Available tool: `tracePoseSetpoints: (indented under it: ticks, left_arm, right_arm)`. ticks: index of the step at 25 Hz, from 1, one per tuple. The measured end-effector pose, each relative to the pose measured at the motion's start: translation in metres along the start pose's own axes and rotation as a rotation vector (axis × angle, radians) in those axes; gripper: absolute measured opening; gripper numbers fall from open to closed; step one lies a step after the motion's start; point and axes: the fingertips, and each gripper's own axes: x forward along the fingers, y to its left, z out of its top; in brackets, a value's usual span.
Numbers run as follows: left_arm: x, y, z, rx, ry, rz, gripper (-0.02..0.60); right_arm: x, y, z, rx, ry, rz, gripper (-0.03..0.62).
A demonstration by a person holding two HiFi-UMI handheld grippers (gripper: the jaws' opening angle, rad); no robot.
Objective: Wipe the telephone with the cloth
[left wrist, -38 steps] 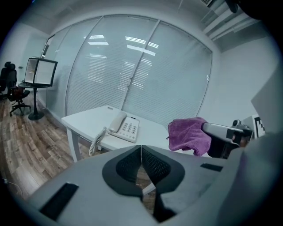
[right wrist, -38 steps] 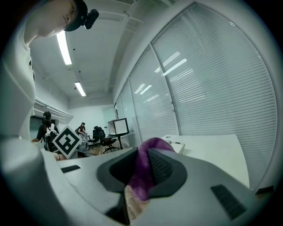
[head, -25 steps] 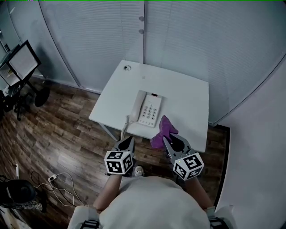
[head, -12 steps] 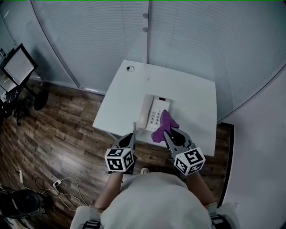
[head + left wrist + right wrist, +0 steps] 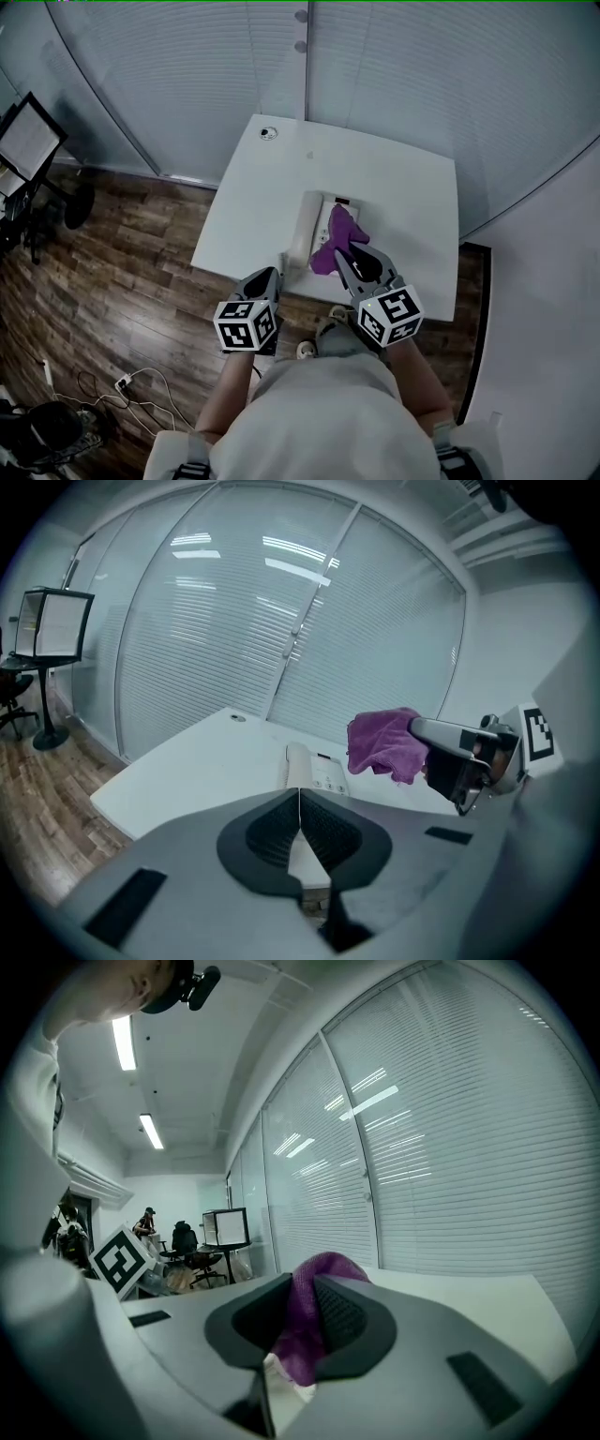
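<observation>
So the right gripper (image 5: 345, 258) is clamped on the purple cloth (image 5: 335, 236). The cloth bunches out past the jaw tips and hangs right over the white telephone (image 5: 307, 232), hiding most of the keypad in the head view. Can't tell if it's actually touching the telephone or just above it. The telephone sits on the white table (image 5: 403, 187), closer to the front edge. The left gripper (image 5: 270, 278) has its jaws pressed together with nothing between them, and it hovers at the table's front edge near the telephone
</observation>
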Motion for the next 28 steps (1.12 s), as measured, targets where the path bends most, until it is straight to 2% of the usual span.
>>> tracePoseSetpoints:
  ticks: [9, 17, 28]
  left_arm:
    - [0.022, 0.015, 0.008, -0.014, -0.005, 0.034, 0.021]
    - [0.04, 0.031, 0.011, -0.052, 0.012, 0.062, 0.021]
    - [0.059, 0.041, 0.015, -0.064, 0.032, 0.081, 0.021]
  right_arm:
    - [0.047, -0.021, 0.006, -0.017, -0.003, 0.028, 0.081]
    - [0.092, -0.045, 0.003, -0.028, 0.023, 0.043, 0.081]
    - [0.143, -0.071, -0.012, -0.038, 0.08, 0.05, 0.081]
